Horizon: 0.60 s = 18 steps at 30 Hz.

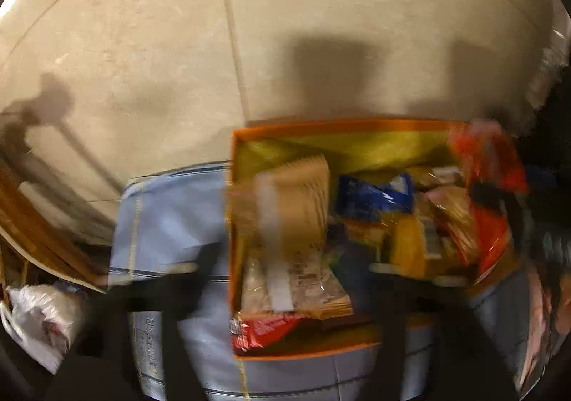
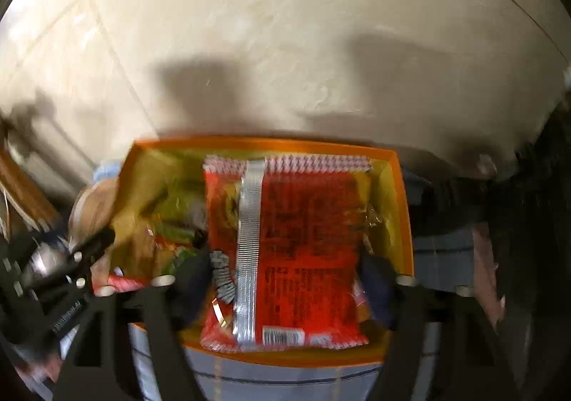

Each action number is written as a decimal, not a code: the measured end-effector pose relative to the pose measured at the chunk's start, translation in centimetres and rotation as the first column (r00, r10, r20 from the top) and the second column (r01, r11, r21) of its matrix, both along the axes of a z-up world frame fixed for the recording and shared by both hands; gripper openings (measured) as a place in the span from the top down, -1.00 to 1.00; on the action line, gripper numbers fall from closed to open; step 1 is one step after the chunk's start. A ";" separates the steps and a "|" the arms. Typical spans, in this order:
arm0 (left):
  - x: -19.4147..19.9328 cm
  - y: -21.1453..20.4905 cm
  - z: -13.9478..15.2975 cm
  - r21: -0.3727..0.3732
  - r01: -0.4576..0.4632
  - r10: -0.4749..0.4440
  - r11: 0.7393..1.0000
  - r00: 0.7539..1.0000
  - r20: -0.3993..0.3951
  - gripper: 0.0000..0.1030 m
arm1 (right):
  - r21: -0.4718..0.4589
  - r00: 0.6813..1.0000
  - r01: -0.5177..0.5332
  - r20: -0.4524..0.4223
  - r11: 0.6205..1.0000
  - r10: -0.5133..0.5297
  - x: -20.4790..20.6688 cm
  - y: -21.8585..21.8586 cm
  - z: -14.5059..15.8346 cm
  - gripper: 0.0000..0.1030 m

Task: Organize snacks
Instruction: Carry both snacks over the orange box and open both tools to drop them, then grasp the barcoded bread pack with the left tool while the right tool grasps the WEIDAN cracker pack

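1. Snacks go into the box (image 2: pixel 405 222): the step in hand looks like dropping packs into it. The orange box with its yellow lining fills the lower middle of both views and sits on a blue-grey cloth (image 1: pixel 167 215), with pale floor (image 1: pixel 142 44) beyond it.
2. The right tool (image 2: pixel 285 279) stands wide open above the box. A red pack (image 2: pixel 307 240) lies flat between its fingers (image 2: pixel 192 279), seam side up, apparently let go rather than pinched, though blur leaves contact at the edges unsure.
3. The left tool (image 1: pixel 289 265) is spread wide too. A brown pack (image 1: pixel 296 201) is blurred just ahead of it over the box's left half. Nothing is gripped.
4. The box is already crowded: a blue pack (image 1: pixel 371 194), yellow and clear wrappers, and a red wrapper (image 1: pixel 264 329) at the near edge, lying loosely at mixed angles.
5. Next, judging from this, both tools should lift clear and fetch any snack still outside; none shows here.
6. The soft, crinkly packs will likely slide and need a light pinch.
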State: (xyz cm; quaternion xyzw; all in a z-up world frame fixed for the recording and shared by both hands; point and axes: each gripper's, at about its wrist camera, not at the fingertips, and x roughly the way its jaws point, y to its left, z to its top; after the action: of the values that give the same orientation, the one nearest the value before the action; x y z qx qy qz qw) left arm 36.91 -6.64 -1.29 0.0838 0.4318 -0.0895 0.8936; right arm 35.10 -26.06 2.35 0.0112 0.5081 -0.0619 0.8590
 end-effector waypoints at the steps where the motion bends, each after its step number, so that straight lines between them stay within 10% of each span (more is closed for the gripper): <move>1: -0.1 0.3 0.2 0.006 -0.057 0.056 0.998 0.998 0.028 -0.92 | -0.046 1.000 0.015 -0.008 0.999 -0.015 -0.4 -0.3 -0.2 -0.93; 7: -3.7 2.8 -0.7 -0.073 -0.015 0.014 0.997 1.000 -0.010 -0.92 | -0.035 0.998 0.054 -0.016 0.998 -0.055 -8.7 -5.0 -0.1 -0.93; 12: -10.8 3.7 -3.6 0.048 0.129 -0.130 0.991 0.991 0.017 -0.92 | -0.078 0.943 0.279 -0.165 0.957 -0.288 -23.5 -9.9 -3.8 -0.93; 18: -17.3 2.9 -10.2 0.125 0.316 -0.307 0.940 0.948 -0.086 -0.92 | -0.153 0.911 0.227 -0.316 0.962 -0.266 -33.8 -9.4 -10.6 -0.93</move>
State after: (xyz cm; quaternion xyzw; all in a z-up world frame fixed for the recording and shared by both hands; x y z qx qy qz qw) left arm 19.58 -3.74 -11.51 0.2095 0.4471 -0.2025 0.8457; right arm 1.28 -35.47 -8.27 0.0161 0.6364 -0.1995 0.7449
